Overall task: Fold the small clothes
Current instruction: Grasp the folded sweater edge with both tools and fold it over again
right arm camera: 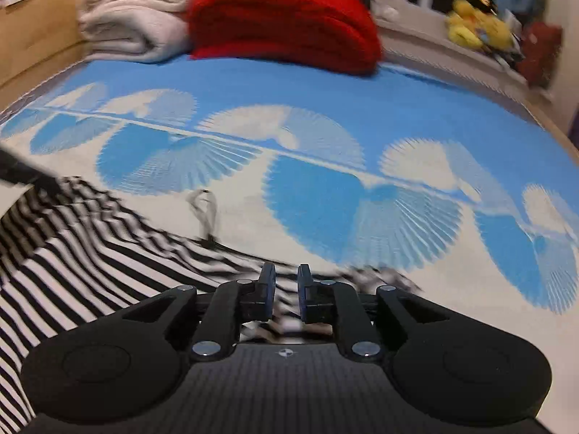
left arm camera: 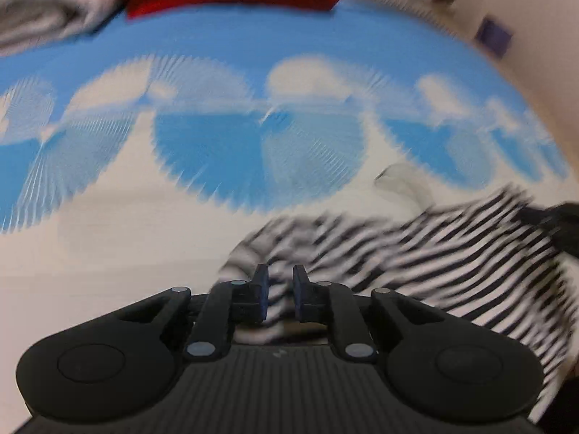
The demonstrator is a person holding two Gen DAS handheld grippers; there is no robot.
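Observation:
A black-and-white striped garment (left arm camera: 452, 253) (right arm camera: 72, 253) lies stretched across the near part of a bed, blurred by motion. My left gripper (left arm camera: 280, 275) is at its left end, jaws narrowly apart with striped cloth pinched between them. My right gripper (right arm camera: 286, 273) grips the other end the same way. Each gripper shows as a dark shape at the edge of the other's view: the left gripper (right arm camera: 14, 170), the right gripper (left arm camera: 557, 217). The cloth rises toward the left gripper. A small grey loop (right arm camera: 204, 209) sticks out from the garment's far edge.
The bedspread (right arm camera: 325, 90) is blue with white fan patterns. A folded red blanket (right arm camera: 282, 21) and a folded beige blanket (right arm camera: 134, 18) sit at the far end. Cardboard boxes (right arm camera: 36, 18) stand at the left, yellow toys (right arm camera: 474, 25) at the far right.

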